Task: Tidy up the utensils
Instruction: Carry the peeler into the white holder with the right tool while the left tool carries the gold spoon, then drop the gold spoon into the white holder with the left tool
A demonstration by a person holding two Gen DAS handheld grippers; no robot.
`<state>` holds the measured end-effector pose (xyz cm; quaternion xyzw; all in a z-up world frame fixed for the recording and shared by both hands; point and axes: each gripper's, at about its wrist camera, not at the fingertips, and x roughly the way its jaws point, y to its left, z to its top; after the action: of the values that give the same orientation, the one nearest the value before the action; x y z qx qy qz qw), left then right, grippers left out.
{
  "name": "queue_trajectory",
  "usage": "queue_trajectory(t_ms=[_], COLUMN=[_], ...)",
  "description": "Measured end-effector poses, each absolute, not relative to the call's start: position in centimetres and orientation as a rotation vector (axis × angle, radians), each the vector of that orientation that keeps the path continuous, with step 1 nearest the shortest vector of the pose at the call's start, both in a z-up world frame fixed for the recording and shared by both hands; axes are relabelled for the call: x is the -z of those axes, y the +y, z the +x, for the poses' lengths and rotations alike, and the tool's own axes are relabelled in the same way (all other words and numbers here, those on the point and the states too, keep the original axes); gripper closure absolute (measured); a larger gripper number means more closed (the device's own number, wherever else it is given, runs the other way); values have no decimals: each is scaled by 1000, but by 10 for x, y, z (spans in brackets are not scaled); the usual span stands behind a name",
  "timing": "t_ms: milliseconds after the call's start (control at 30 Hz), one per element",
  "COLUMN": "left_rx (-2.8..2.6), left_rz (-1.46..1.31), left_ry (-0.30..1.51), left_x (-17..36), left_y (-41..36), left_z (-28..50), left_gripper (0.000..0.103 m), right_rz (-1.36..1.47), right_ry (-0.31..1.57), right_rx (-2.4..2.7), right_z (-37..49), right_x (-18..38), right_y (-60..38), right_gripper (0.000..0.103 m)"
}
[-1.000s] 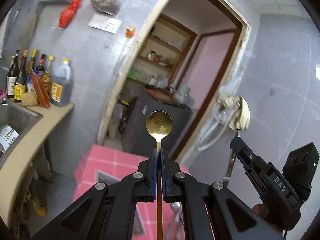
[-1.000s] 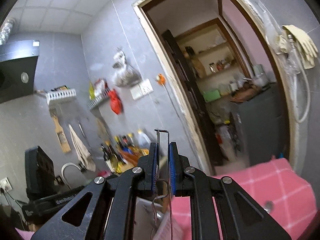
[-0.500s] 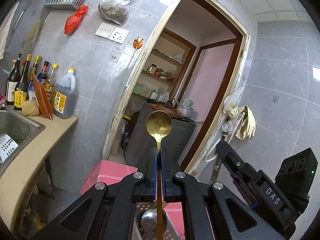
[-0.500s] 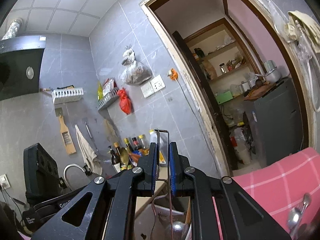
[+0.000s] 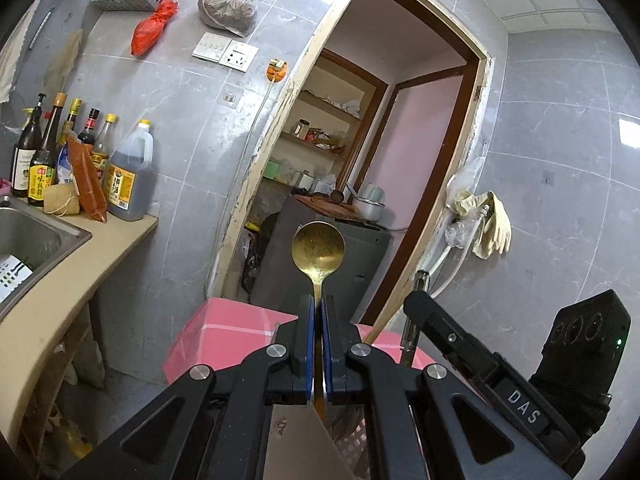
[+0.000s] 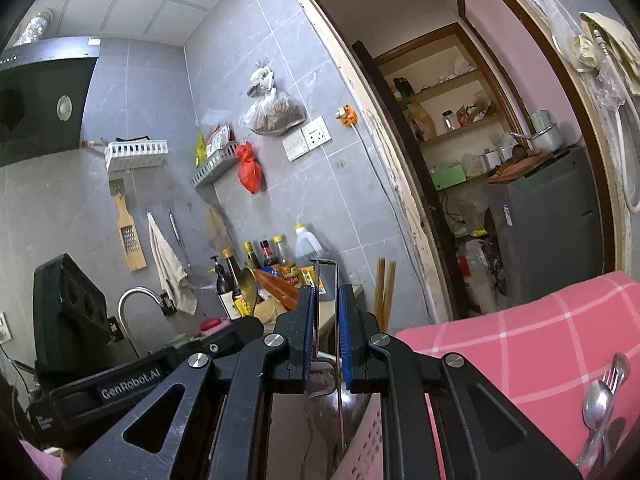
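Left hand-held gripper (image 5: pixel 316 312) clamps a gold spoon (image 5: pixel 318 246) above the pink checked cloth (image 5: pixel 224 328) in a grey-tiled kitchen.

brass-toned metal spoon (image 5: pixel 318 247), checked cloth (image 6: pixel 520 332)

Gold spoon (image 5: pixel 318 249): upright, bowl up, handle pinched between left gripper's (image 5: pixel 318 312) pads. Wire-handled utensil (image 6: pixel 325 280): upright in right gripper (image 6: pixel 327 300). Steel spoon (image 6: pixel 597 400) and fork (image 6: pixel 610 378): flat, right of it.

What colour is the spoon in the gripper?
Gold; the spoon shows best in the left wrist view.
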<state>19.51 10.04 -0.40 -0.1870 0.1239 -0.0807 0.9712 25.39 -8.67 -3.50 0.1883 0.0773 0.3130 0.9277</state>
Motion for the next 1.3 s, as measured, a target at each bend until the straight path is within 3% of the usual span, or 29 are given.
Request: queue_trajectory(t_ms=[267, 567, 767, 833, 933, 1067, 1300], left_rx=[156, 125, 62, 31, 1, -25, -42], left_rz=[-400, -394, -358, -332, -296, -238, -170], left_ry=[269, 261, 221, 211, 202, 199, 198], left_x=[7, -11, -41, -51, -62, -69, -61], left_y=[106, 106, 93, 84, 68, 40, -13], left_z=[187, 176, 165, 161, 157, 152, 145], left_gripper=[99, 78, 44, 25, 11, 2, 1], right_rz=[370, 368, 327, 310, 267, 211, 139], right_ry=[172, 145, 109, 98, 85, 73, 89], right_rx=[-633, -576, -489, -456, -402, -337, -255], right_z=[249, 238, 224, 219, 210, 198, 185], right_x=[36, 9, -22, -32, -44, -53, -57], right_y=[-90, -113, -148, -162, -181, -208, -255], right_gripper=[89, 67, 42, 28, 12, 2, 1])
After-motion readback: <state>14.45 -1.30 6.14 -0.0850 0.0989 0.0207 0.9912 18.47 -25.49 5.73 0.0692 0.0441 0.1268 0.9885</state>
